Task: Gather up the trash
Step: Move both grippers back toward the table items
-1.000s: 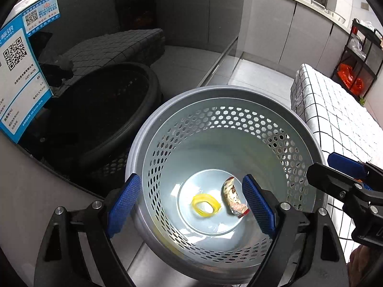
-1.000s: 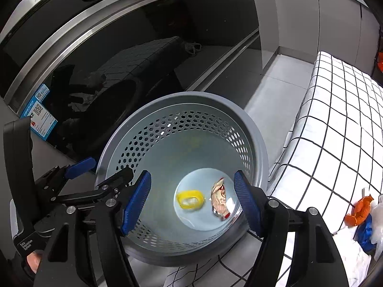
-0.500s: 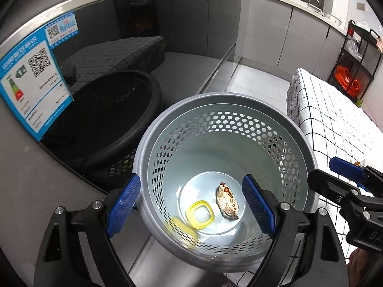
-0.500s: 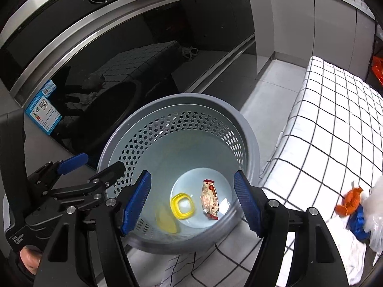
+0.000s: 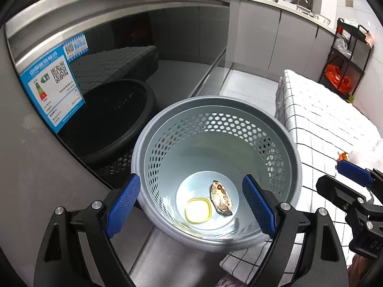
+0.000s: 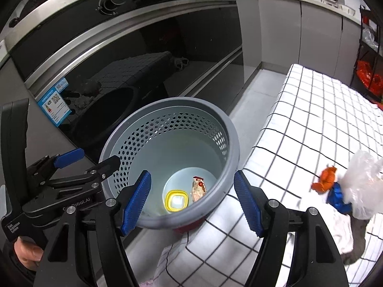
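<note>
A grey perforated bin (image 5: pixel 215 100) (image 6: pixel 233 148) stands by the checked cloth. On its bottom lie a yellow square ring (image 5: pixel 198 210) (image 6: pixel 176 201) and a brown snack wrapper (image 5: pixel 221 199) (image 6: pixel 198 187). My left gripper (image 5: pixel 191 205) (image 6: pixel 91 160) hovers above the bin's near rim, open and empty. Beside it, my right gripper (image 6: pixel 191 201) (image 5: pixel 340 179) is also open and holds nothing. On the cloth to the right lie an orange wrapper (image 6: pixel 325 179), a blue wrapper (image 6: pixel 337 197) and a clear plastic bag (image 6: pixel 363 181).
Behind the bin is a dark glass appliance door (image 6: pixel 143 59) bearing a blue label (image 5: pixel 52 91). The black-and-white checked cloth (image 6: pixel 311 119) covers a low surface on the right. A black rack with an orange bag (image 5: pixel 340 79) stands at the back. A hand (image 6: pixel 26 253) grips the left tool.
Both grippers have drawn back and up from the bin, which now looks smaller. The yellow ring and the wrapper have come to rest on its bottom. The trash on the cloth has come into view.
</note>
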{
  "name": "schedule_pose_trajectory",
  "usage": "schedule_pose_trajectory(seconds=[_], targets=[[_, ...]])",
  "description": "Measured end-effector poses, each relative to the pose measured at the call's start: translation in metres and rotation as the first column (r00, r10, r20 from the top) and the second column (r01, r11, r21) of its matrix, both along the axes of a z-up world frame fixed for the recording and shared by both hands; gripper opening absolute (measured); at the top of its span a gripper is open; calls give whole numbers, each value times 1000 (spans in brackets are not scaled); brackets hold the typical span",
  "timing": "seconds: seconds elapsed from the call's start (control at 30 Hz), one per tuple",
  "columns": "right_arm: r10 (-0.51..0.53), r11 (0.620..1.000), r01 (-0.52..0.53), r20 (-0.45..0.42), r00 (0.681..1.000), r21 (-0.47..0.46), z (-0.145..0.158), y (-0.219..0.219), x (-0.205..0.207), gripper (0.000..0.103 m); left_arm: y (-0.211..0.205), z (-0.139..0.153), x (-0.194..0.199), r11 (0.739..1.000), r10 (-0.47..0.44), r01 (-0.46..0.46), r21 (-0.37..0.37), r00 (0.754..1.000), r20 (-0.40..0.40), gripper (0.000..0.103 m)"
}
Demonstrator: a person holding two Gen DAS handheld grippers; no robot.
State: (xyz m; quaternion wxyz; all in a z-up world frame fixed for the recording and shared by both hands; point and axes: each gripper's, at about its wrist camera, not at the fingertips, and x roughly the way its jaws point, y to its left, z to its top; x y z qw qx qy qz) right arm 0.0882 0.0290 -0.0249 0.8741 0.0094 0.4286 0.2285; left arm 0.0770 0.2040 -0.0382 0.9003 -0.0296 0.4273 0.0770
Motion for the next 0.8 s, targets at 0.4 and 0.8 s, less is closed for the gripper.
schedule_pose_trajectory(seconds=[0.4, 0.8], targets=[[-149, 989, 149, 47, 988, 10, 11, -67, -52, 70, -46, 20, -21, 995, -101, 101, -10, 993, 61, 88], [-451, 892, 452, 53, 891, -22, 3, -201, -118, 72, -141, 16, -30, 961, -274, 275, -4, 959, 78, 90]])
